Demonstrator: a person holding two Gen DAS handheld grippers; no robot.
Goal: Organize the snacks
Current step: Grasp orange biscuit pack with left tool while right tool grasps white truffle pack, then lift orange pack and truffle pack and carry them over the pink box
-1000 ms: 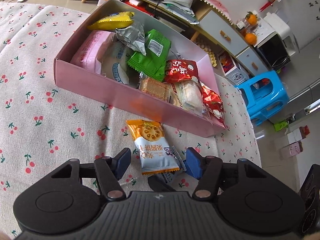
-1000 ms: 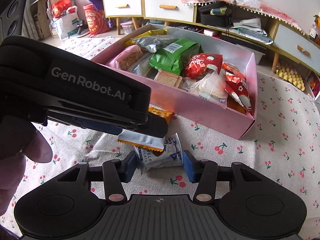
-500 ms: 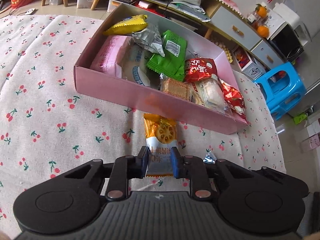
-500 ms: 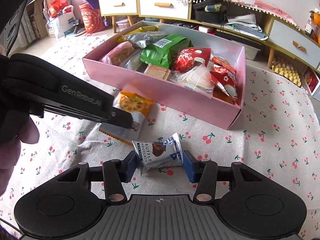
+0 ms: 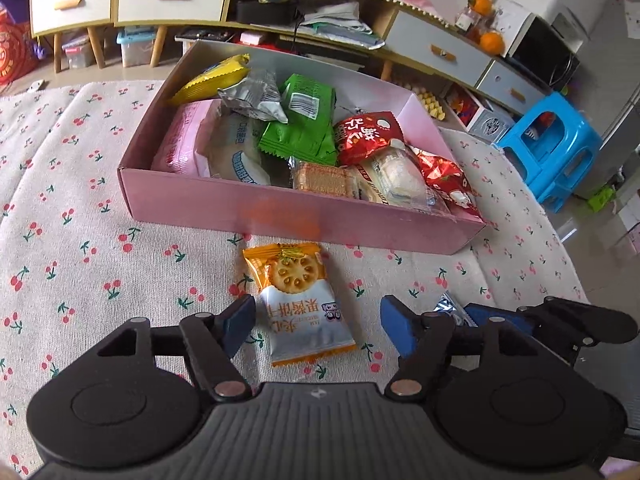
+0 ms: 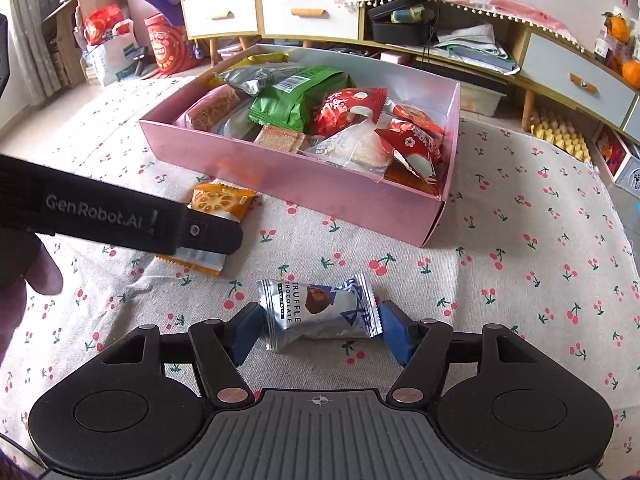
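Two hand-held grippers above a cloth-covered surface. The white cloth printed with red cherries carries a shallow pink cardboard box, open-topped and crowded with wrapped snacks (among them a green foil bag, a red packet and a yellow pouch).

Left gripper: jaws released and spread, having just been opening. Between them, flat on the cloth and touched by neither blue pad, lies an orange-and-white biscuit packet picturing a round cracker; its orange end sits just beside the box's near wall, its white end toward the gripper.

Right gripper: jaws likewise apart, also just opened further. A silver-and-blue wrapped truffle chocolate rests on the cloth between the blue pads; the wrapper's crimped ends come very close to both pads, and whether they still brush it cannot be told. This chocolate lies nearer the cloth's front edge than the box, well apart from the box's near right corner.

In the right wrist view the black body of the left gripper crosses the biscuit packet, with part of the person's hand at the left margin.
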